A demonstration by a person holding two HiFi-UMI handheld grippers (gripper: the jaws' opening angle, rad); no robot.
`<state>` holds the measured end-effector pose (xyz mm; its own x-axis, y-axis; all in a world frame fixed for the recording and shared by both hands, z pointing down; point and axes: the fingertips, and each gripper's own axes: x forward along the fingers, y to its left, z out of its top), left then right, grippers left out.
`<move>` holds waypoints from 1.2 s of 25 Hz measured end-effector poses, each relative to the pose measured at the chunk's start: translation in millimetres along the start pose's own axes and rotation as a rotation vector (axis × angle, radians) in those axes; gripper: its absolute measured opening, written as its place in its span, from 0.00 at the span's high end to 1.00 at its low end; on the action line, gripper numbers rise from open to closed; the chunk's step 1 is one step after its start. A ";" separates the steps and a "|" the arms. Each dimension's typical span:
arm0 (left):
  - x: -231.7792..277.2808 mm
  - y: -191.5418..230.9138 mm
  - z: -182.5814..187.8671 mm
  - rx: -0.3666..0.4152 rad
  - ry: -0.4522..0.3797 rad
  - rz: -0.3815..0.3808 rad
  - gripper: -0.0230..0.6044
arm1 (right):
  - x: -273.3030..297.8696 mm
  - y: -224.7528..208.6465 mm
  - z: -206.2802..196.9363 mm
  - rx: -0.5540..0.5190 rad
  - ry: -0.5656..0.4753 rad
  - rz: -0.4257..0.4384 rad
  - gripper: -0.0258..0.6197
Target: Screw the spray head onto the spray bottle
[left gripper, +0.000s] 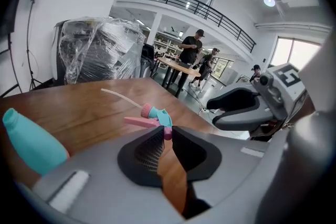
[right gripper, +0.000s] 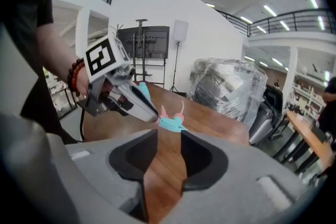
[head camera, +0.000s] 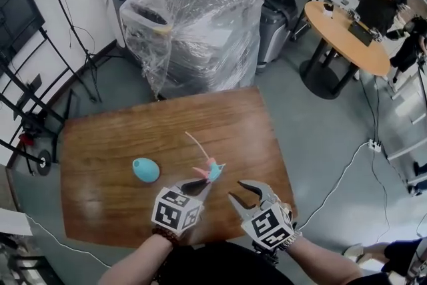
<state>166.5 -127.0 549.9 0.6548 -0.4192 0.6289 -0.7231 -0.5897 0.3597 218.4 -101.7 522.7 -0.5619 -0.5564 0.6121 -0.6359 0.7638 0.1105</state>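
A teal spray bottle (head camera: 145, 170) without its head stands on the brown wooden table (head camera: 107, 143), left of both grippers. The pink and teal spray head (head camera: 211, 171) hangs just above the table, its thin tube pointing away from me. My left gripper (head camera: 205, 181) is shut on the head's pink end (left gripper: 167, 134); the bottle (left gripper: 29, 139) shows at the far left of the left gripper view. My right gripper (head camera: 245, 194) is to the right of the head, open with nothing between its jaws. In the right gripper view the head (right gripper: 171, 123) lies just beyond the open jaws.
Plastic-wrapped machines (head camera: 193, 23) stand behind the table's far edge. At the back right is a round wooden table (head camera: 350, 37) with people beside it. Stands and a dark screen (head camera: 17, 10) line the left wall. A cable and socket strip (head camera: 373, 145) lie on the floor at the right.
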 end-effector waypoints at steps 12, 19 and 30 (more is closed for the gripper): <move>-49.8 -27.8 23.4 -0.073 0.001 -0.099 0.86 | 15.0 10.6 31.9 -0.667 -0.013 -0.113 0.64; -68.4 -38.5 24.7 -0.175 -0.021 -0.183 0.86 | 31.8 24.3 46.2 -0.934 0.006 -0.153 0.63; -101.2 -30.0 29.5 -0.266 -0.028 -0.344 0.86 | 51.8 37.9 66.0 -1.034 0.079 -0.194 0.65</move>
<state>128.4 -87.2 455.1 0.8706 -0.2501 0.4237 -0.4908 -0.5019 0.7122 130.3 -123.1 506.8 -0.4389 -0.7043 0.5579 0.0707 0.5919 0.8029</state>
